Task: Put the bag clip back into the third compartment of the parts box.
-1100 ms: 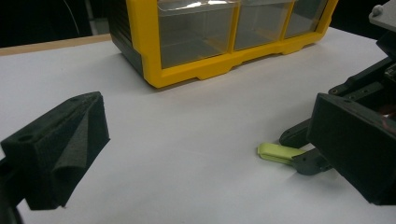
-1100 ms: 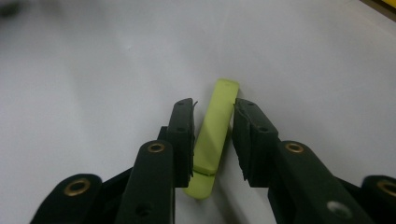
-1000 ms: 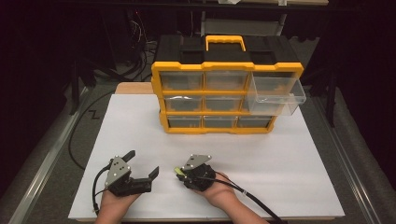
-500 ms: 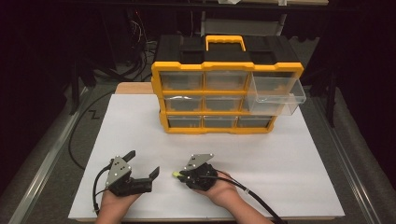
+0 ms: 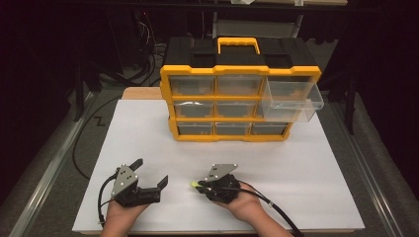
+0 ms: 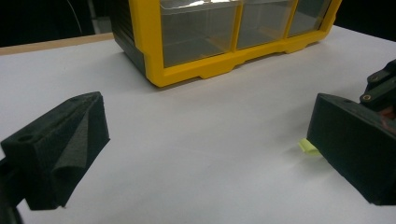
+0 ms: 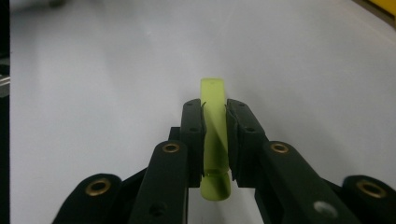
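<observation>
right gripper view: jaws clamp a yellow-green stick [image 7: 214, 135], partly hidden; left gripper [image 5: 150, 174] spread.

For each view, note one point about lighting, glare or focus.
High view: the white table sheet is brightly lit against dark surroundings. Left gripper view: glare streaks the clear drawers of the yellow organiser. Right gripper view: the yellow-green strip is in focus between the jaws, and the sheet behind it is near white.
</observation>
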A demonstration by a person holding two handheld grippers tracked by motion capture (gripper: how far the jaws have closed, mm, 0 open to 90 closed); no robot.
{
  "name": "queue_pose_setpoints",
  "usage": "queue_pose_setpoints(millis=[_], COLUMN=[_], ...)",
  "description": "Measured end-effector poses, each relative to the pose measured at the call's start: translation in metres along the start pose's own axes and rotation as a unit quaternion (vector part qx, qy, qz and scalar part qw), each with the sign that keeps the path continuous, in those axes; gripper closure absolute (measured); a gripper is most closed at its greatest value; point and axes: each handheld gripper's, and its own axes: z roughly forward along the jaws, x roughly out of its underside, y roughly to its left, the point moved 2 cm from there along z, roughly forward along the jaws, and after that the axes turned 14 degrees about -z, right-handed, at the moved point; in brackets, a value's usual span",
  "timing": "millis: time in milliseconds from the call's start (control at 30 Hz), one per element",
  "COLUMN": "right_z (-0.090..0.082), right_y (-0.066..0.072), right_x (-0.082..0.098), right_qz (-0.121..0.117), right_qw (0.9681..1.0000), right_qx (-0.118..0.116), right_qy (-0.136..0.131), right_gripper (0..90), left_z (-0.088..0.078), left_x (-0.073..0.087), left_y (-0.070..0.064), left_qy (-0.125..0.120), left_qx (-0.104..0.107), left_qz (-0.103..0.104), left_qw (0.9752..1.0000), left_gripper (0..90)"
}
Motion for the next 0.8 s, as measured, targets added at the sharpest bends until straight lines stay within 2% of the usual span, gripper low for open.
queue_pose_setpoints(millis=[200,367,567,800], right_z=[-0.019,-0.036,-0.058,-0.086], right_y=[-0.008,-0.017,-0.025,-0.033], right_x=[0.007,0.016,0.037,0.061], right_qz=[0.000,0.008,0.009,0.024], right_qw=[1.0000,0.9997,0.9994,0.9984], right_qx=[0.009,0.020,0.035,0.051], right_qy=[-0.004,-0.008,0.000,-0.001], right_gripper=[79.5,79.5,79.5,79.5], left_z=[0.000,0.001,0.001,0.001], left_x=[0.001,0.001,0.001,0.000], left_y=[0.001,0.001,0.001,0.002], left_qy=[0.007,0.004,0.003,0.002], left_qx=[-0.003,-0.005,-0.004,-0.010], left_qz=[0.000,0.002,-0.003,-0.003], left_qw=[1.0000,1.0000,1.0000,0.9999], left_gripper=[0.3,0.4,0.4,0.3])
